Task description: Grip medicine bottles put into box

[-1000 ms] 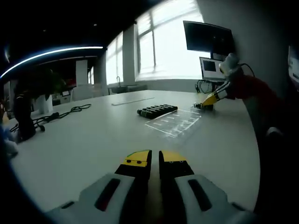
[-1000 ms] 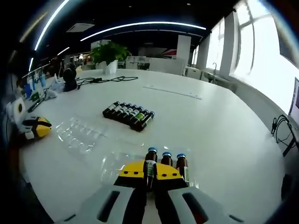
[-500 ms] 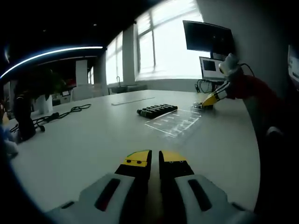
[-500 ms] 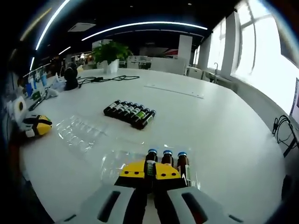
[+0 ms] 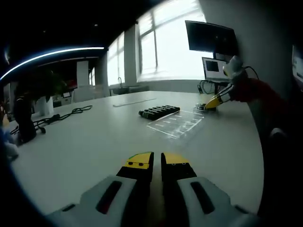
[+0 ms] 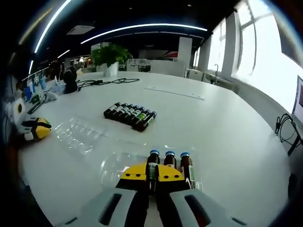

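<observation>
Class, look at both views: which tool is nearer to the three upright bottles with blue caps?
Right. The right tool is at the upright bottles, closed on the leftmost one. The left tool rests far across the table, beyond the row of lying bottles.

Your left gripper [image 5: 156,163] is showing two black jaws capped in yellow, the left cap edged with green, each rising from a pale grey shell with a dark oval slot. Your right gripper [image 6: 152,173] is wearing the same yellow caps over black jaws and grey slotted shells. In the left gripper view, your red sleeve [image 5: 258,92] is running to that yellow-tipped right gripper, topped by a white rounded part.
</observation>
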The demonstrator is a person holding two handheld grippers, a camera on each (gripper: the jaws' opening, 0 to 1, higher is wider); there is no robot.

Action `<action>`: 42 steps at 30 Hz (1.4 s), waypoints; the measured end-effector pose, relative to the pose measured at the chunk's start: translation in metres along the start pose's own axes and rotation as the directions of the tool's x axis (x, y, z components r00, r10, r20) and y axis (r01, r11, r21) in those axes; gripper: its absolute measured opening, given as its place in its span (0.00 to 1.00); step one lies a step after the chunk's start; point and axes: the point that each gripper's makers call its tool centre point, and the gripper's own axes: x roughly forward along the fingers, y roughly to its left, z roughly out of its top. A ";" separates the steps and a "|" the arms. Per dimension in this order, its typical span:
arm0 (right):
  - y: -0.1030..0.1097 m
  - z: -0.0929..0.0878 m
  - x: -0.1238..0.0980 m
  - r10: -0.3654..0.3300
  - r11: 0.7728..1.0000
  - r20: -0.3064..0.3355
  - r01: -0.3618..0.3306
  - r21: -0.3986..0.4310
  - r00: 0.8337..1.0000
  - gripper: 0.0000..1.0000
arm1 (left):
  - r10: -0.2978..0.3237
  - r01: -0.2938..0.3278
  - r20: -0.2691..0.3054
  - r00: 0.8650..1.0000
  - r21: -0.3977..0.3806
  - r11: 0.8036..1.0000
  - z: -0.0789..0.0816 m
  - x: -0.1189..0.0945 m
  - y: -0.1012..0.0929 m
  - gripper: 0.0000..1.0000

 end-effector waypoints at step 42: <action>0.000 0.057 0.015 0.020 0.997 0.144 -0.009 -0.071 0.989 0.09 | -0.004 0.004 0.007 1.000 -0.007 1.000 0.001 0.000 0.000 0.02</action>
